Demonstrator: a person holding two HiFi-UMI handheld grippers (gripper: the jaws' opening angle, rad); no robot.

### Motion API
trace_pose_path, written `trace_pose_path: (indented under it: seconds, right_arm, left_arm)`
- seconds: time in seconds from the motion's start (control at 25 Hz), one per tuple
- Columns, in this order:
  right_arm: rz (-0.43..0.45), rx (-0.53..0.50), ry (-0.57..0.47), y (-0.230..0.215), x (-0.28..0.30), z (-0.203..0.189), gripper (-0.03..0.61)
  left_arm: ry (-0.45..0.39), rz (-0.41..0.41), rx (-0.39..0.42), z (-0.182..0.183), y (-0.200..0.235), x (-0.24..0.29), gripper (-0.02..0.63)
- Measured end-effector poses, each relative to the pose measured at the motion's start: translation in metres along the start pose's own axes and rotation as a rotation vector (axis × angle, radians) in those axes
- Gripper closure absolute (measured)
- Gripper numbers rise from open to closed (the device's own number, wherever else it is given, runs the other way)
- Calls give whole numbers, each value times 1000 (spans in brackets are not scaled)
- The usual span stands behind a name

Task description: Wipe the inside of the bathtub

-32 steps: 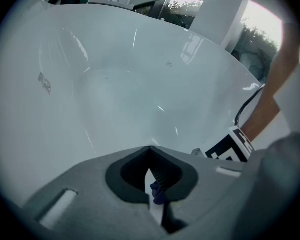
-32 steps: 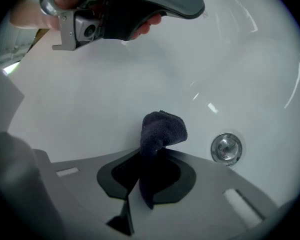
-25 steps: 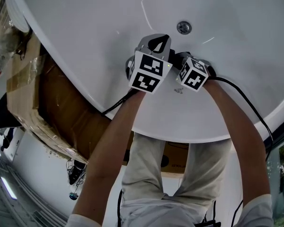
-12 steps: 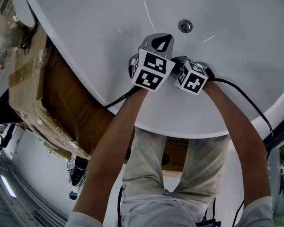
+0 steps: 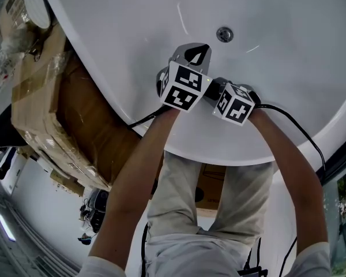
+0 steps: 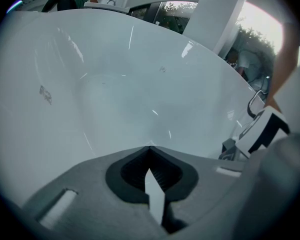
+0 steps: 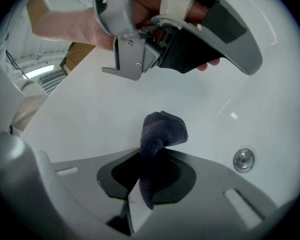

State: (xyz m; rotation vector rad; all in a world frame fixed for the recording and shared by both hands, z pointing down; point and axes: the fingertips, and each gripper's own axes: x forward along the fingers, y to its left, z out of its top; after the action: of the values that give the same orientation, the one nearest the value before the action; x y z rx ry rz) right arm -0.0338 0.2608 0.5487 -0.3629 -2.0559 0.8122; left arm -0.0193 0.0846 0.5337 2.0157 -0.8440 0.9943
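**Two Hazards, Three Views**

**State.** The right gripper (image 7: 151, 160) is clamped on a dark cloth (image 7: 163, 128). A wad of the cloth stands out past the jaw tips toward the wall of the tub (image 5: 121, 22). Whether the wad touches the wall cannot be told. The left gripper (image 6: 150, 150) has its jaws together with nothing between them. Both sit low inside the tub, with the drain (image 5: 224, 34) near them at 12 o'clock in the head view.

**Hazard 1: cloth loss.** Only a narrow fold sits in the jaws. A sideways stroke under pressure would likely drag on the wad. That could pull it free, or fold it aside so that the hard jaw tips scrape the white surface.

**Hazard 2: collision.** The grippers are just beside each other. In the right gripper view the left one fills 12 o'clock, directly above the cloth. A wide stroke toward it could knock the two together and shift the grip.

**View coverage.**
- The cloth shows only in the right gripper view. In the head view the marker cubes hide it.
- The head view alone shows the tub's rim and the cardboard boxes (image 5: 40, 85) outside it at 9 o'clock.
- The left gripper view alone shows the far wall and, at 3 o'clock, the right gripper's cube.
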Motion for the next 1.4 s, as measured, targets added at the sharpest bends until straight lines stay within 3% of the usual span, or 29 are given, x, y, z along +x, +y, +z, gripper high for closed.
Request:
trace_pose_path:
  seconds: [0.6,0.88,1.4]
  right_arm:
    - [116,-98,-24,77,-29,19,523]
    - [171,-136,-85,115,-47,36,523]
    - [189,-185,-86,163,-71,46,523]
  left_arm:
    - [6,2,28,10,-2,-15,617]
    - [5,-1,29,10,1,-8,617]
    - [14,-25,27,5,-3,-2,617]
